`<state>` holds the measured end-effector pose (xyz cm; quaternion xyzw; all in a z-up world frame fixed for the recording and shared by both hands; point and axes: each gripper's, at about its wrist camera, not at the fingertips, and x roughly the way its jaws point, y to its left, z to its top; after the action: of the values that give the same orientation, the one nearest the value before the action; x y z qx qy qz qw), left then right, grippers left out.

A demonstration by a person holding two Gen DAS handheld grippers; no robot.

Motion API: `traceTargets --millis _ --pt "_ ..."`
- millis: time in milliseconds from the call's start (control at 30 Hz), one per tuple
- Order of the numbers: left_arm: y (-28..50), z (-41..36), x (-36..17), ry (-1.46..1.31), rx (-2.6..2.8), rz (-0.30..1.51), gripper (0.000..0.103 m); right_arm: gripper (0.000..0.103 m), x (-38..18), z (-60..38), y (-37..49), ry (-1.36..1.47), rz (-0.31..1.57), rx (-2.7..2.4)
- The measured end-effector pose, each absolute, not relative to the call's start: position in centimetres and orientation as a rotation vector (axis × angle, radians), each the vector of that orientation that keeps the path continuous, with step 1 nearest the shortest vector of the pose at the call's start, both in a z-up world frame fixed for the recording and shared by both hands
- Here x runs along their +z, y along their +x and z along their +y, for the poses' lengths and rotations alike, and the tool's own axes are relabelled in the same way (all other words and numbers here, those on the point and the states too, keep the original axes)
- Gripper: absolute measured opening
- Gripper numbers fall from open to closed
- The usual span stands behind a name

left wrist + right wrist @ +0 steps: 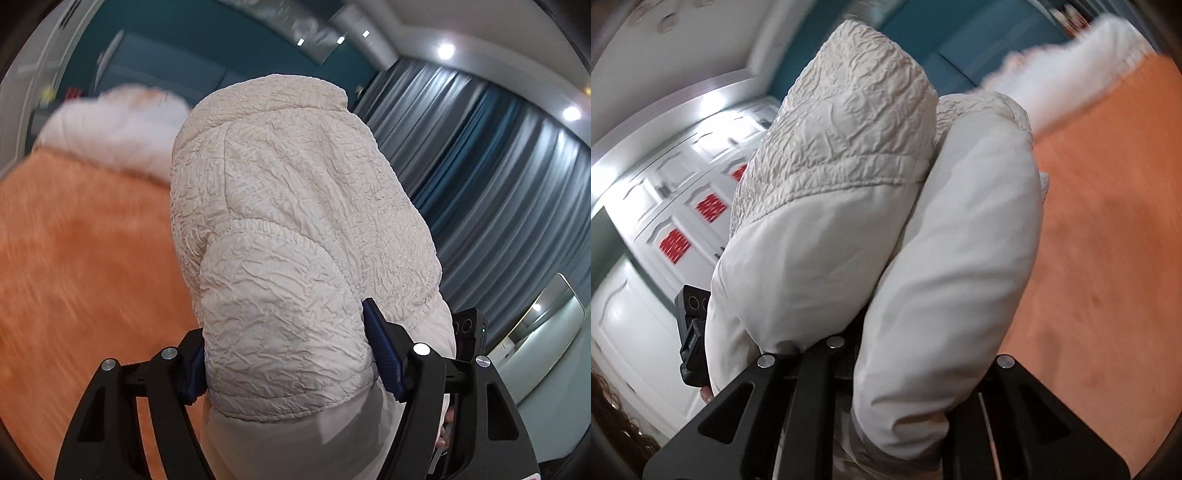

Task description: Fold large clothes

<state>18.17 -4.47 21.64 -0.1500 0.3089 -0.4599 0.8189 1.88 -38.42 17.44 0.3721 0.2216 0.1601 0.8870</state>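
Currently the cream puffer jacket [295, 229] is bunched in the air above the orange blanket [81, 258], long axis running straight out from both tools: left gripper [291, 365] clamped on its quilted fold, right gripper [912, 354] pinching the smooth lining, blanket lying off to each tool's outer side.

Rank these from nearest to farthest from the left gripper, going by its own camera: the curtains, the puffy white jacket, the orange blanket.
1. Puffy white jacket: clamped between the left gripper fingers.
2. Orange blanket: spread below, on the left.
3. Curtains: far back on the right.
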Motion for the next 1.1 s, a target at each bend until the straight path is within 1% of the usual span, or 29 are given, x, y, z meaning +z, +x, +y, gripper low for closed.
traceTargets --millis 100,267,367,433,533,633,700,800,833,967,1067,1100 --pt "18.3 -1.7 25.2 -0.317 -0.973 0.569 0.069 0.011 21.5 -35.6 3.9 0.715 0.402 0.375" --pt "18.6 2.7 29.6 -0.298 -0.939 0.448 0.069 0.011 25.8 -31.8 7.3 0.658 0.341 0.442" --pt "18.9 4.8 30.8 -0.273 -0.915 0.382 0.069 0.012 27.0 -29.9 9.5 0.64 0.328 0.462" --pt "20.0 6.1 30.5 -0.268 -0.901 0.37 0.069 0.012 27.0 -29.0 11.0 0.632 0.333 0.465" --pt "23.1 7.4 29.4 -0.282 -0.879 0.397 0.069 0.012 25.3 -28.3 13.8 0.633 0.365 0.459" --pt "27.1 8.5 25.9 -0.306 -0.845 0.466 0.069 0.012 22.5 -26.9 17.7 0.643 0.429 0.43" --pt "29.5 9.1 23.1 -0.321 -0.815 0.527 0.069 0.012 19.2 -27.1 20.0 0.653 0.486 0.405" --pt "33.4 9.1 16.3 -0.341 -0.762 0.645 0.069 0.012 13.8 -26.4 23.5 0.683 0.586 0.364" --pt "34.4 9.1 15.0 -0.34 -0.748 0.669 0.069 0.012 11.9 -26.3 24.6 0.692 0.62 0.349" --pt "38.5 9.1 5.1 -0.354 -0.667 0.827 0.068 0.012 3.2 -26.2 28.4 0.737 0.783 0.263" --pt "40.1 9.2 -0.4 -0.333 -0.6 0.908 0.068 0.013 -2.5 -25.7 29.9 0.746 0.902 0.211" --pt "40.3 9.5 -1.3 -0.34 -0.592 0.91 0.069 0.013 -3.7 -25.5 30.1 0.751 0.923 0.203"
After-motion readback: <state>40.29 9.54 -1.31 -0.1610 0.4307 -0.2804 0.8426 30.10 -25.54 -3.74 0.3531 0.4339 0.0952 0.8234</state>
